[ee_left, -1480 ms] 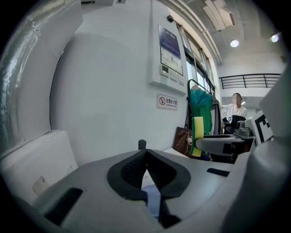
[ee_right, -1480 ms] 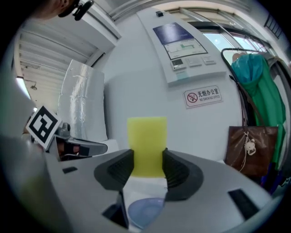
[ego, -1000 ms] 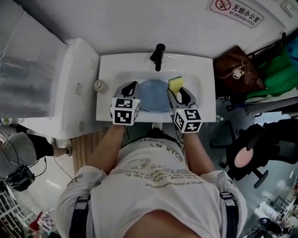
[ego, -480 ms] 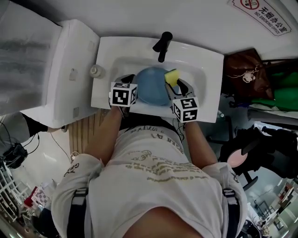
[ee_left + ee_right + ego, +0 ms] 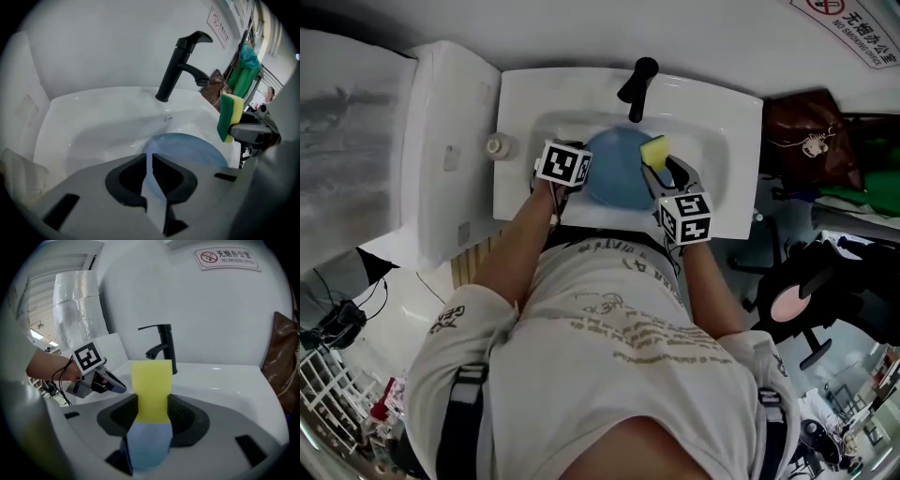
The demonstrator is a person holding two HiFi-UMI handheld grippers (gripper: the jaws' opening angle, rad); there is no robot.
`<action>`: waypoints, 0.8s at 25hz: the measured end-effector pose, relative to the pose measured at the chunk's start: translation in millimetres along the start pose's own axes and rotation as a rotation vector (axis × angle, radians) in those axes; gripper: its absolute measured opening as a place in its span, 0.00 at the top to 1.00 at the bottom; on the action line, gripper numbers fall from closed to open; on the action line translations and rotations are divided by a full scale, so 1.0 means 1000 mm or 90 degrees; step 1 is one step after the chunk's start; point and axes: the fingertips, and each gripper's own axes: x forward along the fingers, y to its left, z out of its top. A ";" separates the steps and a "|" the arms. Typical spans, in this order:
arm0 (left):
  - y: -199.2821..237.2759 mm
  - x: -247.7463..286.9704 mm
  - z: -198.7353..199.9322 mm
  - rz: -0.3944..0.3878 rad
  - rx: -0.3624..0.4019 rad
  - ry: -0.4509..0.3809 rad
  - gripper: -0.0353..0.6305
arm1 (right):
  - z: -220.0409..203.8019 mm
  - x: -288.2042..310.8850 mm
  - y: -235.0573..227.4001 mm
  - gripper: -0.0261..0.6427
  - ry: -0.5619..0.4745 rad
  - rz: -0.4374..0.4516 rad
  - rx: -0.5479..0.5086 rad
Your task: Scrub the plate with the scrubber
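Note:
A round blue plate (image 5: 621,176) sits tilted inside the white sink basin (image 5: 717,127). My left gripper (image 5: 579,174) is shut on the plate's near left rim, and that thin rim shows between the jaws in the left gripper view, where the plate (image 5: 190,151) spreads out ahead of the left gripper (image 5: 150,160). My right gripper (image 5: 657,171) is shut on a yellow sponge with a green scrub face (image 5: 654,149), held upright just above the plate's right side. In the right gripper view the sponge (image 5: 151,383) stands between the right gripper's (image 5: 151,405) pads, with the plate (image 5: 147,446) below.
A black faucet (image 5: 637,86) stands at the back of the sink, over the basin. A small round bottle (image 5: 497,145) sits on the sink's left ledge. A white appliance (image 5: 450,141) adjoins the left side. A brown bag (image 5: 806,131) hangs at the right.
Both grippers have come down into the basin, the left with the plate and the right with the sponge. The left gripper has tipped more steeply downward.

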 end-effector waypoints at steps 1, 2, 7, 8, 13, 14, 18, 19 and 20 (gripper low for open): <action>0.003 0.007 -0.001 -0.007 0.002 0.011 0.92 | 0.001 0.000 0.000 0.66 0.001 -0.006 0.001; 0.007 0.013 -0.001 -0.014 0.003 0.023 0.92 | 0.002 -0.001 -0.001 0.66 0.000 -0.013 0.004; 0.021 0.034 -0.020 -0.032 -0.002 0.110 0.89 | 0.005 -0.009 -0.006 0.66 -0.007 -0.055 0.023; 0.022 0.040 -0.019 -0.041 -0.001 0.116 0.79 | 0.006 -0.011 -0.008 0.66 -0.008 -0.065 0.028; 0.022 0.062 -0.023 -0.093 -0.008 0.148 0.72 | 0.006 -0.019 -0.013 0.66 -0.014 -0.107 0.052; 0.021 0.065 -0.027 -0.103 -0.012 0.161 0.72 | 0.006 -0.021 -0.013 0.66 -0.015 -0.115 0.056; 0.018 0.081 -0.042 -0.134 -0.029 0.211 0.72 | 0.002 -0.030 -0.015 0.66 -0.017 -0.143 0.070; 0.016 0.083 -0.046 -0.143 -0.036 0.224 0.72 | 0.001 -0.032 -0.016 0.66 -0.016 -0.149 0.072; 0.014 0.086 -0.050 -0.153 -0.043 0.237 0.72 | 0.000 -0.034 -0.016 0.66 -0.016 -0.154 0.074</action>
